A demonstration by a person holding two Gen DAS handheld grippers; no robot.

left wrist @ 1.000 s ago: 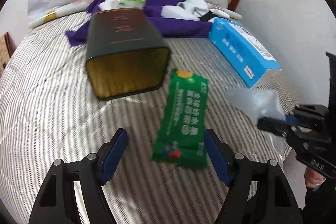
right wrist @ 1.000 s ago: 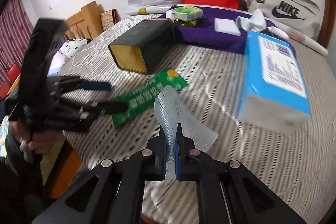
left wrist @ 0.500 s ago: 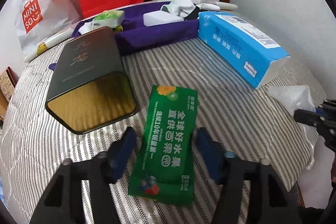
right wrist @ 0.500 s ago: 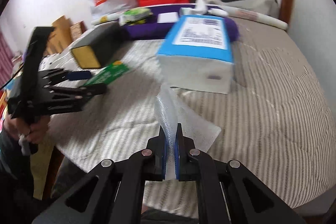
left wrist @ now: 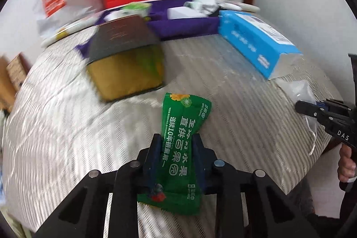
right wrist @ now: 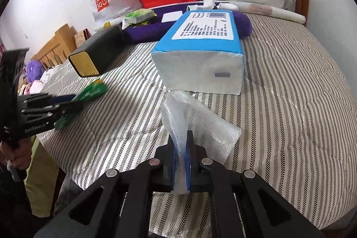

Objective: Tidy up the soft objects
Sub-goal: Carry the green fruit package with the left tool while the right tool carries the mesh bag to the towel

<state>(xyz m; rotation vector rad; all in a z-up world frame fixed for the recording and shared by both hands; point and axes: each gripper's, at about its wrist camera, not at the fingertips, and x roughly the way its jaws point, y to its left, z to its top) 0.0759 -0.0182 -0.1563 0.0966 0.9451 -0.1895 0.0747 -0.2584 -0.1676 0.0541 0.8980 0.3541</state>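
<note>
Left gripper (left wrist: 177, 155) has just been closing and now pinches the green packet (left wrist: 180, 148) near the bed's (right wrist: 290, 104) front edge, likely to lift it; right gripper (right wrist: 181, 162) clamps a translucent foam sheet (right wrist: 196, 122) beside the blue tissue pack (right wrist: 200, 52).

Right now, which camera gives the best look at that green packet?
The left wrist view: the green packet fills the middle, print readable, pinched between the left gripper pads. The right wrist view shows only a foreshortened sliver at its left edge.

glossy green plastic packet (left wrist: 183, 148), translucent bubble wrap (right wrist: 196, 124), striped woven bedcover (right wrist: 290, 104)
</note>
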